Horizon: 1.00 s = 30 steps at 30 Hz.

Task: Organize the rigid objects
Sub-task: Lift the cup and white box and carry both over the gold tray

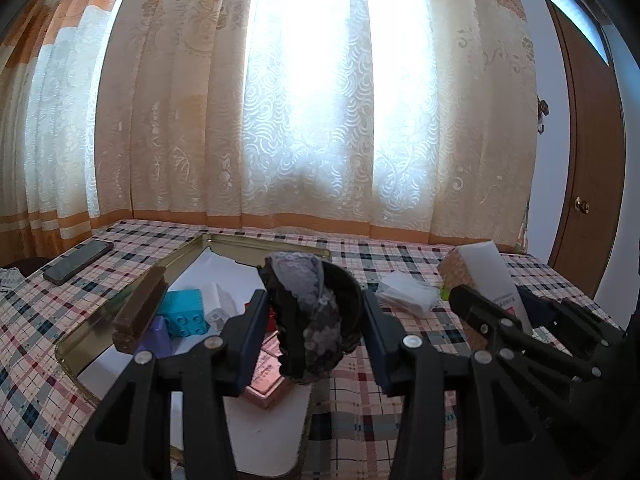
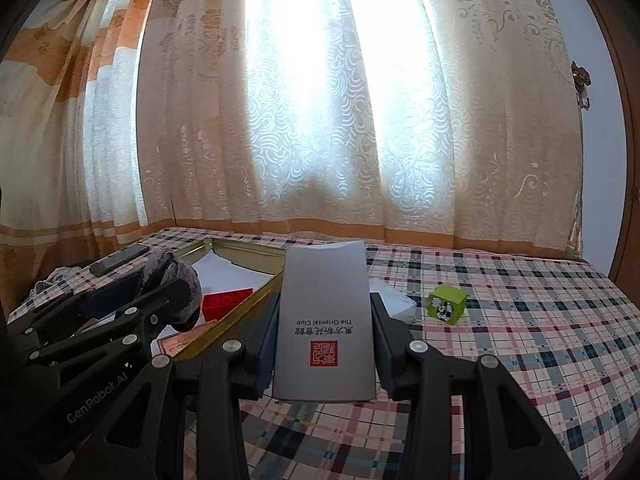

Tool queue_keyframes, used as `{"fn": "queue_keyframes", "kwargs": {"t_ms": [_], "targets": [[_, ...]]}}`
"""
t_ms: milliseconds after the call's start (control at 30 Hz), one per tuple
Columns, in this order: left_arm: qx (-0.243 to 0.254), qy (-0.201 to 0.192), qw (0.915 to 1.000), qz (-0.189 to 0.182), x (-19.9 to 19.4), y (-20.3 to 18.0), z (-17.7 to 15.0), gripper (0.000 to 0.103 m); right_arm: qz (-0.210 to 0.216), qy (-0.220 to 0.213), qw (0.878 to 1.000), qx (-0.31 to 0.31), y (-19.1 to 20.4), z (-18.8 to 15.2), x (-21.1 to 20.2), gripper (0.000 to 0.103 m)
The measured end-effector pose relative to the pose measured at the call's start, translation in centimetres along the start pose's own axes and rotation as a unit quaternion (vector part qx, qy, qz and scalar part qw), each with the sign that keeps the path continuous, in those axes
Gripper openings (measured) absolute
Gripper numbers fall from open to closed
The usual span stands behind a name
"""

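Observation:
My left gripper (image 1: 316, 320) holds a dark lace-covered hairband (image 1: 312, 316) between its jaws, above the right side of a gold tin tray (image 1: 256, 242). The tray holds a teal brick (image 1: 185, 312), a purple block (image 1: 157, 338), a white piece (image 1: 218, 304), a brown bar (image 1: 140, 308) and a copper-coloured box (image 1: 268, 380). My right gripper (image 2: 325, 336) is shut on a tall grey box (image 2: 325, 316) printed "The Oriental Club", held upright just right of the tray (image 2: 240, 246). The grey box also shows in the left wrist view (image 1: 496, 276).
A green cube (image 2: 447, 304) sits on the checked tablecloth (image 2: 540, 320) to the right. A white packet (image 1: 408, 292) lies beside the tray. A phone (image 1: 78, 262) lies at the far left. Curtains hang behind the table; a door (image 1: 592, 168) stands right.

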<state>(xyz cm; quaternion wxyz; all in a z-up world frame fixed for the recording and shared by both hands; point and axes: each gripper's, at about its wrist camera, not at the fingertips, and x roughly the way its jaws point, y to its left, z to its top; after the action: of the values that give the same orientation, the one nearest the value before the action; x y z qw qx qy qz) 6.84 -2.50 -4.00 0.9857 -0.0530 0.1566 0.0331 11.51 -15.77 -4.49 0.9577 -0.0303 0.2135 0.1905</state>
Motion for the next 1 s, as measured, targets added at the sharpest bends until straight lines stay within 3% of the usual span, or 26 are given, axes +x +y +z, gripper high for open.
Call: {"fn": "queue_keyframes", "kwargs": {"t_ms": [1000], "targets": [[-0.031,-0.019,0.9993,0.014,-1.3,3.9,0.0,0.045,0.036,-0.005,0.999,-0.02,4.0,0.1,0.5,0.044]]}}
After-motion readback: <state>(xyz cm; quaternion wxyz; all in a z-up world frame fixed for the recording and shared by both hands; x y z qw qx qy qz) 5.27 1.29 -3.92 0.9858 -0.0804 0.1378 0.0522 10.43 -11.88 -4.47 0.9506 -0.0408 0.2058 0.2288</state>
